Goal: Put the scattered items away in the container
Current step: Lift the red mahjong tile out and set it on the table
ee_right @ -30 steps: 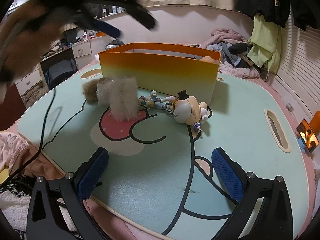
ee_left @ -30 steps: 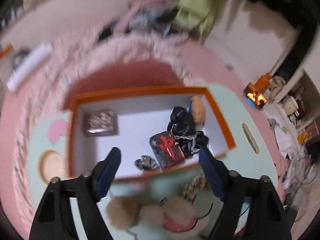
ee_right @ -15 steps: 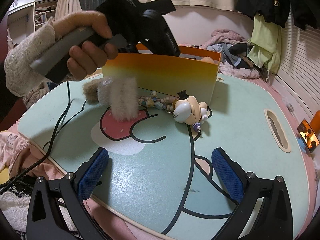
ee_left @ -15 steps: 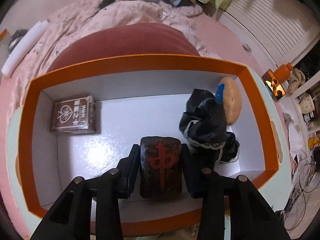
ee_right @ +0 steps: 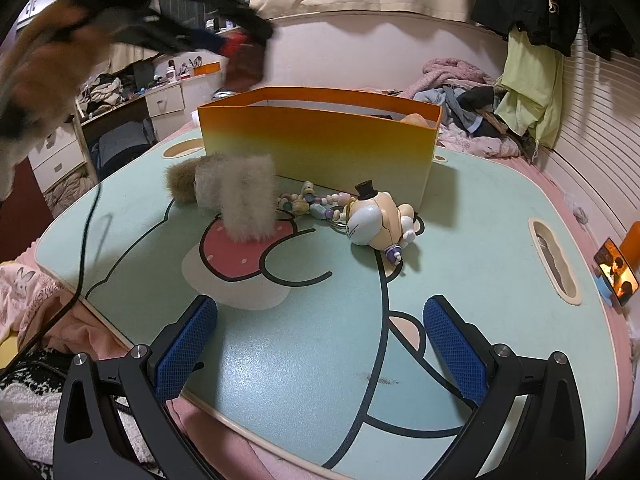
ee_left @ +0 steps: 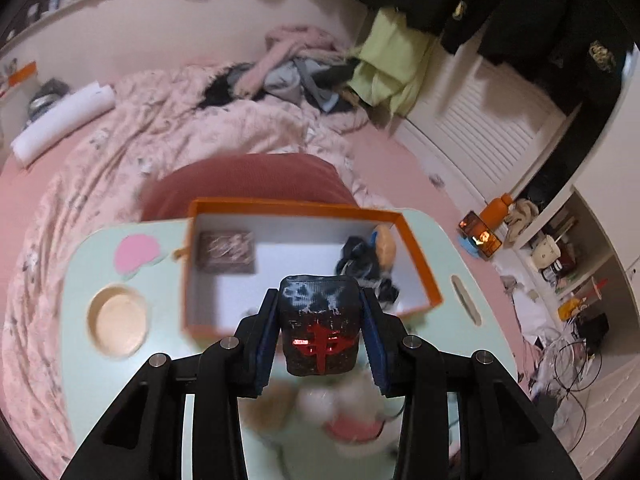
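My left gripper (ee_left: pixel 320 300) is shut on a dark padded block with a red character (ee_left: pixel 318 332), held in the air above the near edge of the orange box (ee_left: pixel 420 264). Inside the box lie a dark patterned pack (ee_left: pixel 226 250), a black cloth (ee_left: pixel 360 256) and a tan round piece (ee_left: pixel 386 244). From the right wrist view, that gripper (ee_right: pixel 224 42) is a blur above the box (ee_right: pixel 320 144), in a person's hand. My right gripper (ee_right: pixel 320 344) hovers open over the table. Fluffy pieces (ee_right: pixel 240 200), a bead chain (ee_right: pixel 312 204) and a toy figure (ee_right: pixel 376 220) lie before the box.
The teal cartoon-print table (ee_right: pixel 480 260) stands on a bed with pink bedding. It has a round cup hollow (ee_left: pixel 118 322) at the left and a slot (ee_right: pixel 552 260) at the right. A black cable (ee_right: pixel 84 240) hangs over its left edge. A lit phone (ee_right: pixel 614 276) sits beyond the right edge.
The left gripper closed on the dark block inside the box, then rose and drew back with it, so the box now looks smaller below. The right gripper has not moved.
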Demonstrator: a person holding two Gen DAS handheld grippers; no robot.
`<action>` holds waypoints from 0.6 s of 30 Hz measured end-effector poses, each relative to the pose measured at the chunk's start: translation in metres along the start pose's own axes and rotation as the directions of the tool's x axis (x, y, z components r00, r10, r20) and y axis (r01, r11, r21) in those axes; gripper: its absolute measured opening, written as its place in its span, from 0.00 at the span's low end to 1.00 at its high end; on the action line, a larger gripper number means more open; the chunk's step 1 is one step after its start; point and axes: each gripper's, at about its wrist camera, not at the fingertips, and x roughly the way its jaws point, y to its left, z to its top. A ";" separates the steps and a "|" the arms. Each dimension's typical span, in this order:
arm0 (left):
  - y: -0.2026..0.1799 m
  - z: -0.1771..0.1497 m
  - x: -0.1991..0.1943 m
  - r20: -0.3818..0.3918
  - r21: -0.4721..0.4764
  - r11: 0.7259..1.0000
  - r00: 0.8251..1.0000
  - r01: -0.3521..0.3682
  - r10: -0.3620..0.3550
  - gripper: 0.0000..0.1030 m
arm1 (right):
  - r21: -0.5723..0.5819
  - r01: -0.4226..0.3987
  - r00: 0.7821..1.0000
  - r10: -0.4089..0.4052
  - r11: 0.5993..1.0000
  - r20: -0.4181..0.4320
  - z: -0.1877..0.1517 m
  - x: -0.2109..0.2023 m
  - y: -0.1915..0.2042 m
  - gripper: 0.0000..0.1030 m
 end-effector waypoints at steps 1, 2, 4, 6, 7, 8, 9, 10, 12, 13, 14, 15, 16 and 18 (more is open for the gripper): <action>0.007 -0.007 -0.004 0.002 -0.009 1.000 1.000 -0.010 0.010 0.37 | 0.000 0.000 1.000 0.000 1.000 0.000 0.000 0.000 0.000 1.00; 0.018 -0.021 -0.006 -0.002 -0.028 0.999 0.999 -0.036 0.036 0.37 | -0.001 0.000 1.000 0.000 1.000 0.000 0.000 0.000 0.000 1.00; 0.033 -0.042 -0.003 -0.020 -0.046 0.996 0.997 -0.072 0.072 0.37 | -0.001 -0.001 1.000 0.001 1.000 0.000 0.000 0.000 0.000 1.00; 0.042 -0.060 0.002 -0.042 -0.053 0.993 0.994 -0.105 0.102 0.37 | -0.003 -0.004 1.000 0.004 1.000 0.000 -0.001 0.000 0.000 1.00; 0.046 -0.067 0.007 -0.054 -0.054 0.991 0.991 -0.125 0.122 0.37 | -0.003 -0.004 1.000 0.004 1.000 -0.001 -0.001 -0.001 0.000 1.00; 0.049 -0.075 0.013 -0.067 -0.053 0.987 0.987 -0.150 0.146 0.37 | -0.004 -0.004 1.000 0.004 1.000 -0.001 -0.001 -0.001 0.000 1.00; 0.050 -0.081 0.018 -0.066 -0.050 0.984 0.984 -0.170 0.167 0.37 | -0.004 -0.005 1.000 0.005 1.000 -0.001 -0.001 -0.001 0.000 1.00; 0.050 -0.086 0.023 -0.066 -0.050 0.983 0.983 -0.176 0.173 0.37 | -0.005 -0.005 1.000 0.005 1.000 -0.001 -0.001 0.000 0.000 1.00; 0.049 -0.090 0.028 -0.068 -0.053 0.985 0.984 -0.166 0.162 0.37 | -0.005 -0.006 1.000 0.006 1.000 -0.001 -0.001 0.000 0.000 1.00; 0.046 -0.092 0.033 -0.071 -0.045 0.987 0.986 -0.157 0.153 0.37 | -0.005 -0.007 1.000 0.007 1.000 -0.001 -0.001 0.000 0.000 1.00; 0.042 -0.092 0.036 -0.078 -0.034 0.988 0.986 -0.149 0.146 0.37 | -0.006 -0.007 1.000 0.007 1.000 0.000 -0.001 -0.001 0.000 1.00; 0.038 -0.094 0.039 -0.082 -0.022 0.989 0.987 -0.143 0.141 0.37 | -0.006 -0.008 1.000 0.008 1.000 0.000 -0.001 -0.001 0.000 1.00; 0.034 -0.095 0.041 -0.076 -0.014 0.990 0.987 -0.144 0.142 0.38 | -0.006 -0.008 1.000 0.008 1.000 -0.001 -0.001 -0.001 0.000 1.00; 0.031 -0.096 0.041 -0.064 -0.006 0.991 0.989 -0.136 0.136 0.46 | -0.008 -0.010 1.000 0.010 1.000 -0.001 -0.001 -0.001 0.000 1.00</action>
